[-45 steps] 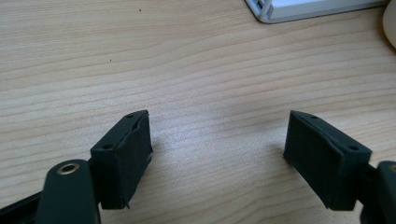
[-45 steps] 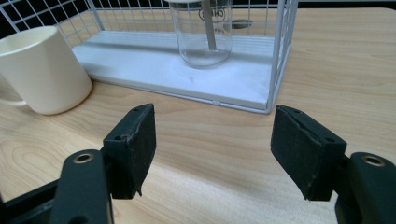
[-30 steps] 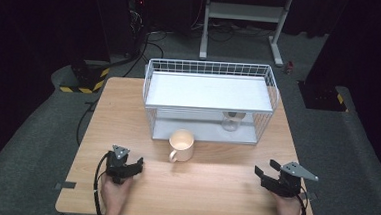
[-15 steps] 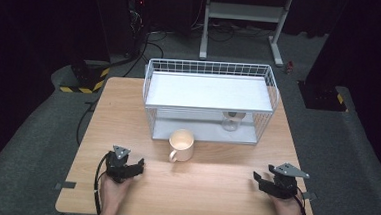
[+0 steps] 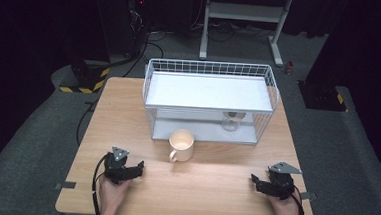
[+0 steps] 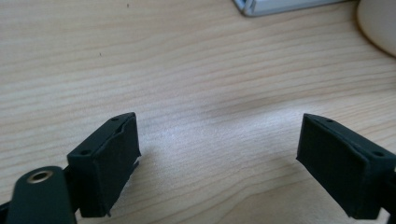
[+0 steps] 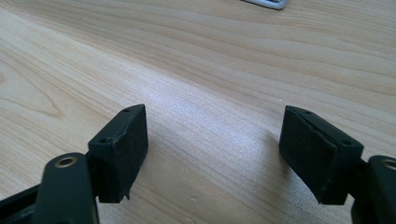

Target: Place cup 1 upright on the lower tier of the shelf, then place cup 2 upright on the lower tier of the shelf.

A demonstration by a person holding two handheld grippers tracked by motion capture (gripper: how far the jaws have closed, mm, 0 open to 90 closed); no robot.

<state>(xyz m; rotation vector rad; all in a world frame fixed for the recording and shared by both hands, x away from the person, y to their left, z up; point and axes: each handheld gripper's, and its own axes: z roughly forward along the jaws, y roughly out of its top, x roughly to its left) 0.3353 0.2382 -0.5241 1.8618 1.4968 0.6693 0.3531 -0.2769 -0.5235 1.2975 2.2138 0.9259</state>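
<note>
A cream mug stands on the wooden table, just in front of a white wire rack. A clear glass sits under the rack's shelf. My left gripper rests low at the near left, pointing right toward the mug. Its jaws have just been opening and stand wide apart over bare wood. The mug's edge shows at that view's top right. My right gripper rests at the near right, pointing left. Its jaws have also just been opening, with nothing between them.
The rack takes up the far half of the table, and its front corner is close ahead of the left gripper. Dark floor, cables and a metal stand lie beyond the table. Tape marks sit at the near edges.
The right gripper has crept slightly left and toward the near edge. The left hand has kept its place. Mug, glass and rack have not moved.
</note>
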